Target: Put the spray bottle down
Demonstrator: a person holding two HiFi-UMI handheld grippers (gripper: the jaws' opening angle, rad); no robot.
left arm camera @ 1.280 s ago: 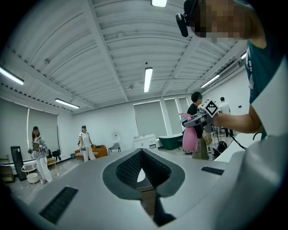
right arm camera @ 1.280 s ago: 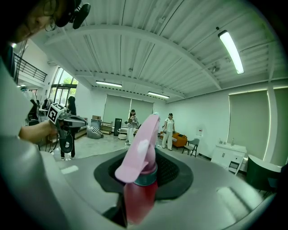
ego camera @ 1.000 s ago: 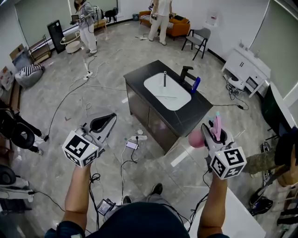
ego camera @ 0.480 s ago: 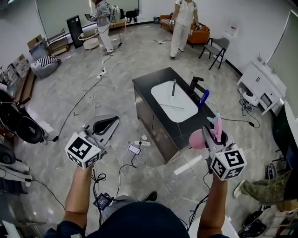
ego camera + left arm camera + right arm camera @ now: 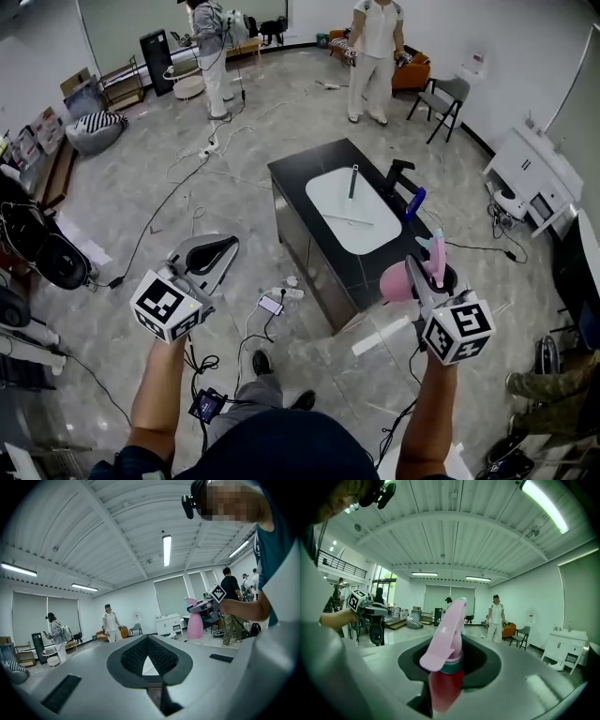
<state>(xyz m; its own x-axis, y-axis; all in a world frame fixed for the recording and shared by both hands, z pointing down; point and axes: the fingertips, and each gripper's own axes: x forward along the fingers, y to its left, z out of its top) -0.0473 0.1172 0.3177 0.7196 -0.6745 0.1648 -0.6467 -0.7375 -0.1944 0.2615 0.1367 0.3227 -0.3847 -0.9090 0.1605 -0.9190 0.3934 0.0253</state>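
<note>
The pink spray bottle (image 5: pixel 397 281) hangs in my right gripper (image 5: pixel 432 274), which is shut on its neck below the pink trigger head (image 5: pixel 449 629). It is in the air, off the near right corner of a black counter (image 5: pixel 377 259). In the left gripper view the spray bottle (image 5: pixel 194 622) and the right gripper (image 5: pixel 209 603) show off to the right. My left gripper (image 5: pixel 225 243) is held over the floor left of the counter, jaws together with nothing between them.
The counter holds a white sink (image 5: pixel 353 214), a black tap (image 5: pixel 398 174) and a blue bottle (image 5: pixel 413 202). Cables and a power strip (image 5: pixel 278 292) lie on the floor by it. Two people (image 5: pixel 373 42) stand at the back; a white cabinet (image 5: pixel 538 174) is at right.
I have stepped and turned, so the room has slid across the view and the counter sits a little further right. Both grippers keep their pose, and the right one still holds the bottle.
</note>
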